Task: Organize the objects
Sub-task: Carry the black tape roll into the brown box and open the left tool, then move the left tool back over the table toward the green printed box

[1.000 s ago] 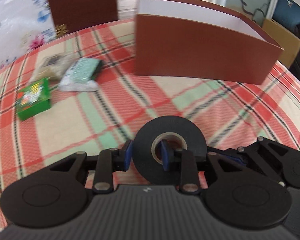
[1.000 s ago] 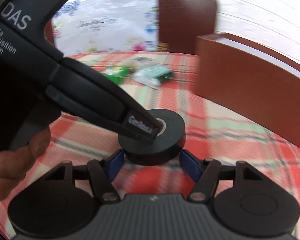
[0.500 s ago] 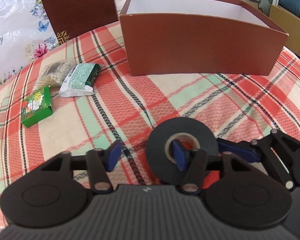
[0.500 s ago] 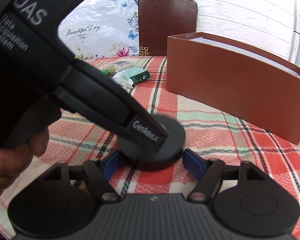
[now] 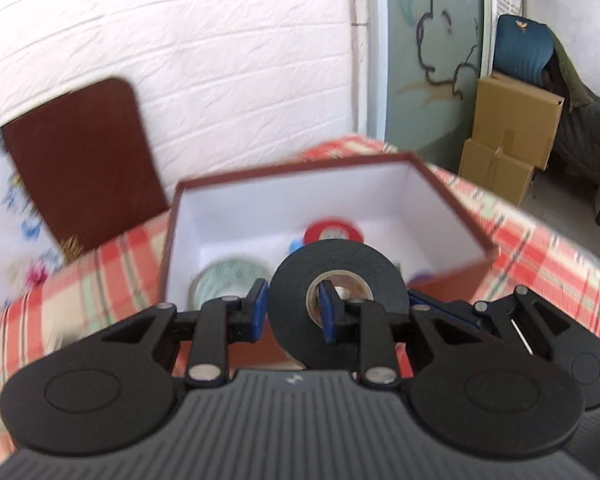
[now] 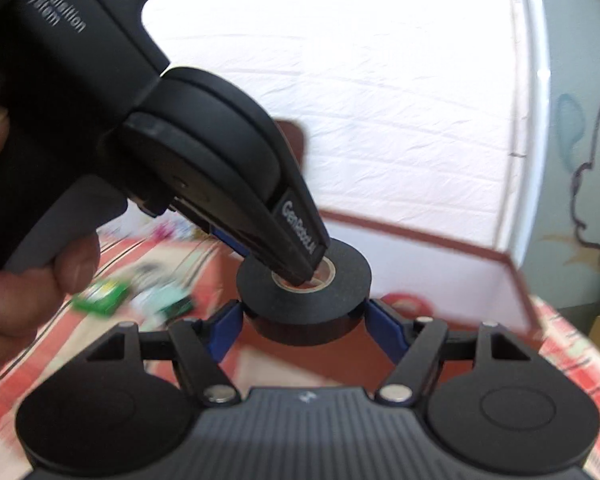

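Note:
A black tape roll (image 5: 336, 308) hangs in the air at the near wall of the brown box (image 5: 300, 168). My left gripper (image 5: 292, 306) pinches the roll's wall, one pad on the outer rim and one inside the core, its jaws closing. In the right wrist view the left gripper's fingertip (image 6: 306, 268) reaches down into the core. My right gripper (image 6: 304, 320) clasps the black tape roll (image 6: 304, 300) from both sides, pads touching it, jaws closing slightly. Inside the white-lined box lie a red tape roll (image 5: 332, 234) and a pale tape roll (image 5: 230, 280).
A red checked cloth (image 5: 540, 240) covers the table. A small green box (image 6: 100, 298) and a green packet (image 6: 168, 300) lie blurred at the left behind the roll. A brown chair back (image 5: 84, 160) stands against the white wall; cardboard boxes (image 5: 508, 148) stand at the right.
Both grippers have risen with the black roll from the cloth up to the box, whose inside now shows. The left jaws widened briefly, then narrowed again on the roll's wall.

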Demonstrator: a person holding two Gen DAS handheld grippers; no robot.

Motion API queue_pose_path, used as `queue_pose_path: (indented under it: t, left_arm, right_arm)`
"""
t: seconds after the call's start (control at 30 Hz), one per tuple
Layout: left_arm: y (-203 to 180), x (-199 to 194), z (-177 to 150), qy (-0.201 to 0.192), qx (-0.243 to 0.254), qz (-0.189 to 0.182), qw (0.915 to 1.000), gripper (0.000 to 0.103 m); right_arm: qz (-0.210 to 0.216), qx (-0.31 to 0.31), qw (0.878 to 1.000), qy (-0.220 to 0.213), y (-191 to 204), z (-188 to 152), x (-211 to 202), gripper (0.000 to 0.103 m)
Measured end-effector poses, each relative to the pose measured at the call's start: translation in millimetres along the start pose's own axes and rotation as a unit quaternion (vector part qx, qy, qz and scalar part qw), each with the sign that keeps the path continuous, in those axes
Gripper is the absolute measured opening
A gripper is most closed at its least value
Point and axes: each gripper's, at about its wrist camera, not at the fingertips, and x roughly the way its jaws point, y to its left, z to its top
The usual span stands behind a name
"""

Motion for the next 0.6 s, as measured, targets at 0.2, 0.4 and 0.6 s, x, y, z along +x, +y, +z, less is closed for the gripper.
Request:
queue_pose_path:
  t: [0.2,0.4,0.6]
  left_arm:
    - [-11,47,31,0.010,-0.014,-0.013,0.9998,0.030]
    - [-16,77,30,0.043,-0.032,0.005,0.9986,0.031]
    - [-15,47,14,0.019,-0.018,0.027,0.9993,0.039]
  right_arm:
    - [-0.033,-0.002,0.999,0.004,-31,9,45,0.069]
    - [-0.064,0.028,0.998,0.008,-50,6,86,0.079]
    - [-0.067,0.060,0.996,-0.004,-47,-5,72,0.076]
